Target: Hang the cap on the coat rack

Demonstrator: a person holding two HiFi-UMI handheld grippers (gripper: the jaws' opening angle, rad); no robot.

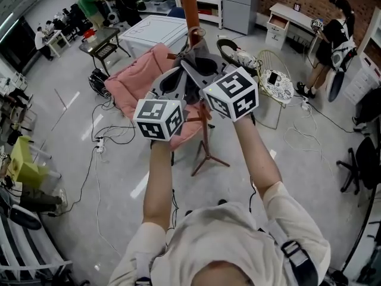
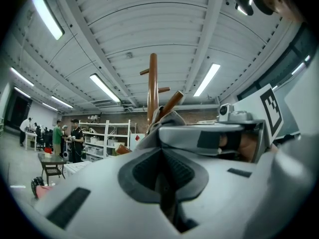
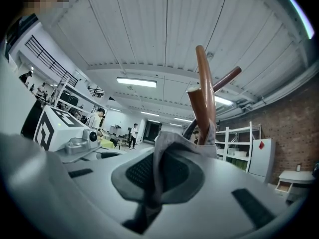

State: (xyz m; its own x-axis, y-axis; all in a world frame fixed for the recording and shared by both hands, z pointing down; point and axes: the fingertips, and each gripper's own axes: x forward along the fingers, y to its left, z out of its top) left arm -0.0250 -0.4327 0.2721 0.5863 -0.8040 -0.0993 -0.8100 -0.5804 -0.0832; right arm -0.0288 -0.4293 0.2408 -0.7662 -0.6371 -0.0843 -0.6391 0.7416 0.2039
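Observation:
A grey cap [image 1: 199, 63] is held up between both grippers, right against the brown wooden coat rack [image 1: 189, 8]. My left gripper [image 1: 174, 82] is shut on the cap's fabric [image 2: 169, 119], with the rack's pole and pegs [image 2: 152, 83] just beyond. Grey cloth [image 3: 160, 153] is also pinched in my right gripper [image 1: 205, 76], which is shut on it. In the right gripper view a curved peg [image 3: 204, 83] rises through the cloth just past the jaws. The rack's tripod foot [image 1: 208, 154] stands on the floor below my arms.
A pink padded chair [image 1: 134, 79] sits behind the rack to the left. To the right stands a round wire side table [image 1: 275, 82]. Cables [image 1: 104, 142] trail over the floor. A person [image 1: 332, 37] is at the far right, and others work at the back left.

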